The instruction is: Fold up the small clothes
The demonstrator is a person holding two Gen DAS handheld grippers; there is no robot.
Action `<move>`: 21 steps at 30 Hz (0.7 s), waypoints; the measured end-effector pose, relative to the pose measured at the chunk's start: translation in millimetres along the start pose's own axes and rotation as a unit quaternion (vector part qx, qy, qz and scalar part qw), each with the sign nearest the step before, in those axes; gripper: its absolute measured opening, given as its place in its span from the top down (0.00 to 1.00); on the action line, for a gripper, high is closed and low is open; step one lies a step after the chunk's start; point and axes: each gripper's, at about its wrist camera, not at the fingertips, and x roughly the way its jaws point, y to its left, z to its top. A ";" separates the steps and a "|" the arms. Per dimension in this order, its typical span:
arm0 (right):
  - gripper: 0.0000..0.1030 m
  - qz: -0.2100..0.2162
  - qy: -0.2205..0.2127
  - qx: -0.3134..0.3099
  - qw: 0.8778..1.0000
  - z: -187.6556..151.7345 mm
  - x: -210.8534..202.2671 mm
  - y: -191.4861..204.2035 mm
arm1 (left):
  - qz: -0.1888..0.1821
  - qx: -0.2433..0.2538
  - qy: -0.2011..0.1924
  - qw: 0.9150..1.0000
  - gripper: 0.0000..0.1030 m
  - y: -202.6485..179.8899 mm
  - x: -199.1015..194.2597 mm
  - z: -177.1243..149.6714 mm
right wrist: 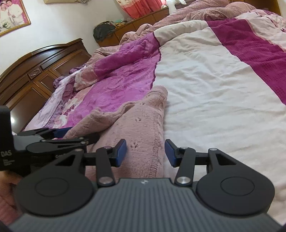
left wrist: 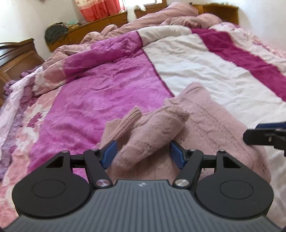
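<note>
The left wrist view rides just behind the left gripper (left wrist: 142, 154), tilted down over the near edge of the bed (left wrist: 196, 58) and very close to the pink knit garment (left wrist: 214, 128), facing up the bed's length toward the wooden ledge (left wrist: 100, 26) and red curtain (left wrist: 100, 9) at the far edge; the right wrist view sits behind the right gripper (right wrist: 145, 153), just beside and to the right, facing the same way, rolled more to take in the headboard (right wrist: 44, 71) at the bed's left edge; both share the garment, the quilt (left wrist: 100, 89), the ledge, and each other's gripper at the frame's side.
</note>
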 end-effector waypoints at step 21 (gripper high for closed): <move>0.44 0.021 0.001 -0.094 0.995 -18.8 12.5 38.6 | 0.042 -0.191 -0.003 0.981 0.64 89.0 34.2 -23.9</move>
